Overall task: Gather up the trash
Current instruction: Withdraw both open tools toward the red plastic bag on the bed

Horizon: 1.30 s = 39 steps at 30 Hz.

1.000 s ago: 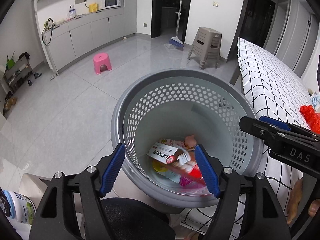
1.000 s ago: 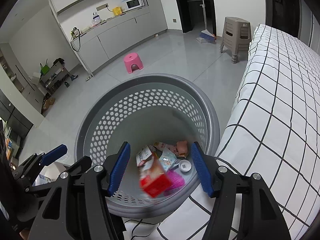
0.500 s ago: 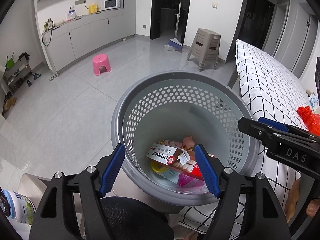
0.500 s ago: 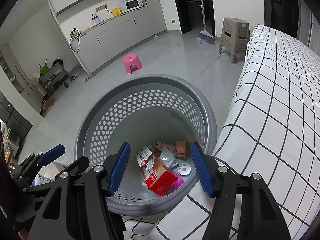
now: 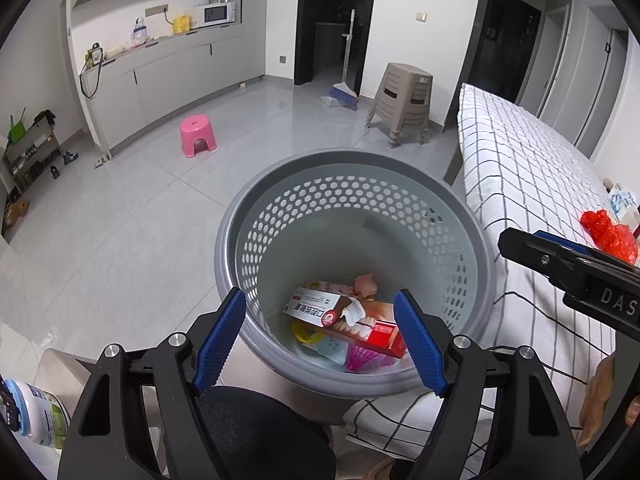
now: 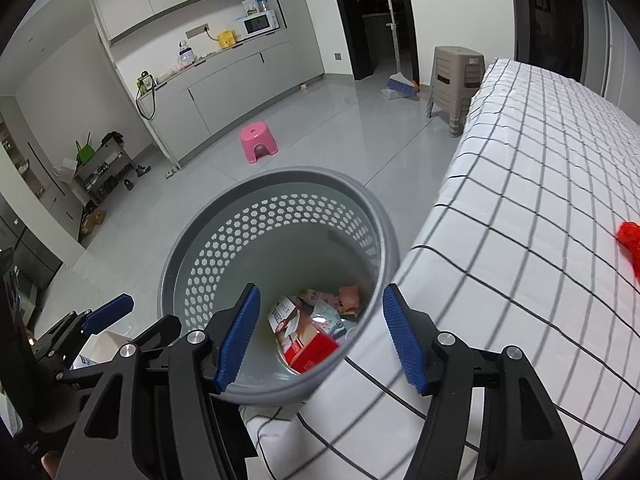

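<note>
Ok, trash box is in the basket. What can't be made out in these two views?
- Trash under the red-and-white box: it covers the pile, and in the right wrist view the basket rim cuts it off.
- Red crumpled item on the bed: clipped by the right wrist view's edge, unidentifiable.
- White container: cropped at the left wrist view's corner, label too small to read.
</note>
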Available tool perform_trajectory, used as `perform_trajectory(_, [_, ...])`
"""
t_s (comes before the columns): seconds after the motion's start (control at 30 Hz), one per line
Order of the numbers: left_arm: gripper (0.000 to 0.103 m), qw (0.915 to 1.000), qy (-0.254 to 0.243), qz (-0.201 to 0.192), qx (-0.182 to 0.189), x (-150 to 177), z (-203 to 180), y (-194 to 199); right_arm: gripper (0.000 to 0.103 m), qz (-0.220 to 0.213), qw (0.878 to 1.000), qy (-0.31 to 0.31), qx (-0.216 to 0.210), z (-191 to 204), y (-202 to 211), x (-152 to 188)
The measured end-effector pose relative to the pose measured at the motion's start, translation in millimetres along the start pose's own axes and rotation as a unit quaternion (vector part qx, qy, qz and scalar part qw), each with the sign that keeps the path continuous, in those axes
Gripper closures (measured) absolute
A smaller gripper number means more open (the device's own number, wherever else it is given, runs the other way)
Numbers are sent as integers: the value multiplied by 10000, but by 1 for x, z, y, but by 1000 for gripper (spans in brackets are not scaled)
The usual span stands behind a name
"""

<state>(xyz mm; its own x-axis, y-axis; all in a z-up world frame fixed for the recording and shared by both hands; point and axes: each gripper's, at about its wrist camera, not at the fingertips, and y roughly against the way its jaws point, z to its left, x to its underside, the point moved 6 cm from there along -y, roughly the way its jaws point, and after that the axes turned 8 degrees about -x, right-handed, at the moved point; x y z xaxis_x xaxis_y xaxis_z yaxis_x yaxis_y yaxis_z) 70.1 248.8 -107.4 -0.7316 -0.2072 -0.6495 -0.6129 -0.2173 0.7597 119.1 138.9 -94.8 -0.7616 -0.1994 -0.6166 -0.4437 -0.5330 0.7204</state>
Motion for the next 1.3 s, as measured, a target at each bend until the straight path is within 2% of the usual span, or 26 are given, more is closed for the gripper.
perform_trajectory(0.3, [26, 9993, -203, -169, 262, -1, -30, 20, 40, -243, 9992, -176, 271, -27, 45, 17])
perform_trajectory(0.67, [25, 9935, -756, -364, 769, -2, -104, 48, 40, -616, 9933, -603, 768, -84, 113, 46])
perform_trajectory(0.9, [24, 9850, -1154, -448, 1202, 0, -161, 61, 38, -834, 9833, -1011, 1260, -134, 160, 71])
perform_trajectory(1.0, [20, 9807, -1304, -422, 1397, 4, -186, 65, 37, -932, 9767, -1226, 1495, -157, 179, 84])
perform_trajectory(1.3, [20, 9693, -1690, -426, 1736, 11, -248, 74, 37, -1057, 9545, -1863, 2074, -233, 226, 126])
